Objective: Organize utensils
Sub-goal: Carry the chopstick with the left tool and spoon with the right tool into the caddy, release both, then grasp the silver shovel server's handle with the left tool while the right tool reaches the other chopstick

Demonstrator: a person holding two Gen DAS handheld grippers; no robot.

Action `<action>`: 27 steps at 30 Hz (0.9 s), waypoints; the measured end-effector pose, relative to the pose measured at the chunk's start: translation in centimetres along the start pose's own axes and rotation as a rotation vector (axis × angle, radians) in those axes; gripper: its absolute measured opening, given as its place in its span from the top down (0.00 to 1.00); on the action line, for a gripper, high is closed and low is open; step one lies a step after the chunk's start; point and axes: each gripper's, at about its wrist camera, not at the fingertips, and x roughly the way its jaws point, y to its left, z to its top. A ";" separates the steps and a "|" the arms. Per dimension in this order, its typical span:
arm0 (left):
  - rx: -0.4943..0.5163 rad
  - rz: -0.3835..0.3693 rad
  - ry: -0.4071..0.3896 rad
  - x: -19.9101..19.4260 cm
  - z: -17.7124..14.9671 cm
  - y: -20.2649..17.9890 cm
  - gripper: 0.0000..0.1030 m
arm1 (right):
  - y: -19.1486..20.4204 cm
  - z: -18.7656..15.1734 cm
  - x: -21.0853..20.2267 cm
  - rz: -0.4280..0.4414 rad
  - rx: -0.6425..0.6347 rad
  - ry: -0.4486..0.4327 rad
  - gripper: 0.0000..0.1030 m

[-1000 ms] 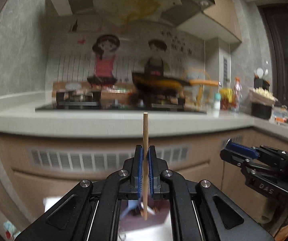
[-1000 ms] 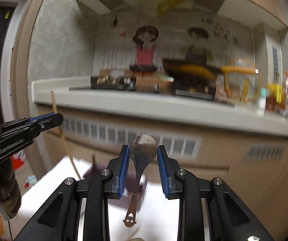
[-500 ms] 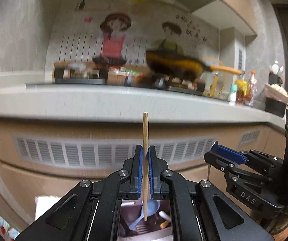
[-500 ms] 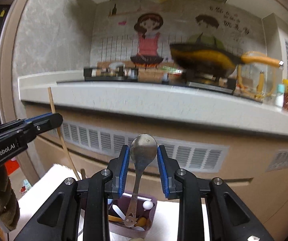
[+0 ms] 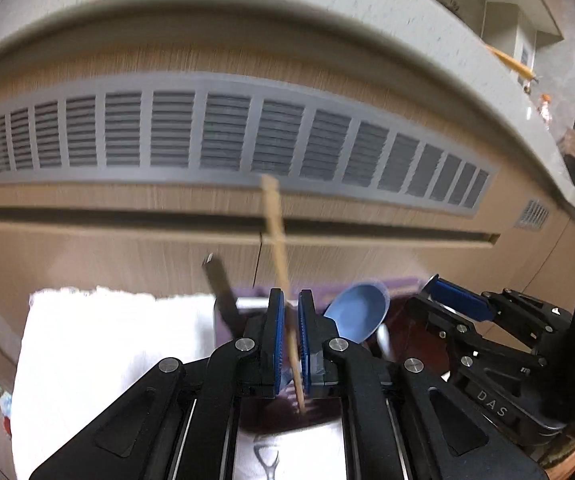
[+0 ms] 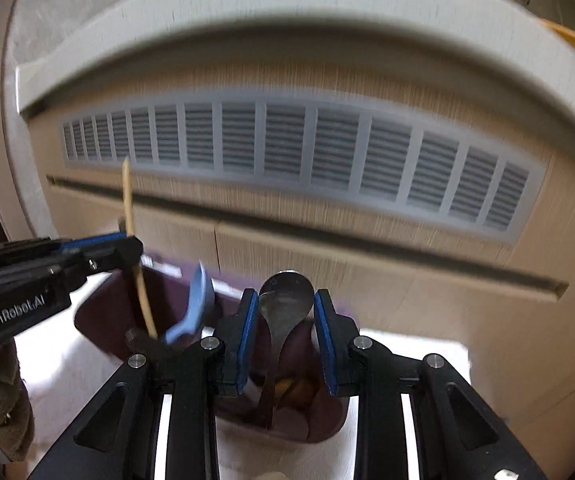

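Plainly, the greatest risk lay with the thin wooden chopstick (image 5: 278, 264), which sat tilted between the blue pads of the left tool (image 5: 291, 344); those pads looked slightly parted around it, so whether it was pinched or already loose could not be told, and a slack hold could let it tip past the rim of the dark purple plastic utensil holder (image 6: 99, 312). The right tool (image 6: 285, 336) bracketed the bowl of the shiny metal spoon (image 6: 285, 300), handle hanging down into the holder, apparently gripped. Both tools hovered close together over that one container on the white tabletop (image 5: 107, 352), so a bump between them seemed likely. A pale blue plastic spoon (image 5: 361, 314) and a dark upright handle (image 5: 221, 292) already stood inside, crowding the drop; the wooden cabinet front with its grey vent grille (image 6: 327, 152) rose close behind.
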 end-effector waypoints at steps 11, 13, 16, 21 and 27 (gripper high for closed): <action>0.037 0.116 0.022 -4.2 -3.6 -0.5 0.47 | -0.7 -2.9 -5.4 -0.095 -0.010 -0.019 0.42; 0.033 0.118 0.045 -5.2 -4.6 -0.5 0.45 | -0.5 -4.3 -6.7 -0.098 -0.011 0.002 0.40; 0.036 0.133 0.054 -6.7 -6.0 -0.7 0.40 | -0.2 -6.3 -8.0 -0.105 -0.014 0.042 0.40; 0.062 0.154 0.093 -8.4 -9.0 -1.3 0.35 | 0.5 -10.1 -9.1 -0.097 0.011 0.117 0.40; 0.055 0.150 0.134 -9.4 -11.1 -1.1 0.31 | 2.0 -13.1 -9.1 -0.094 0.004 0.198 0.40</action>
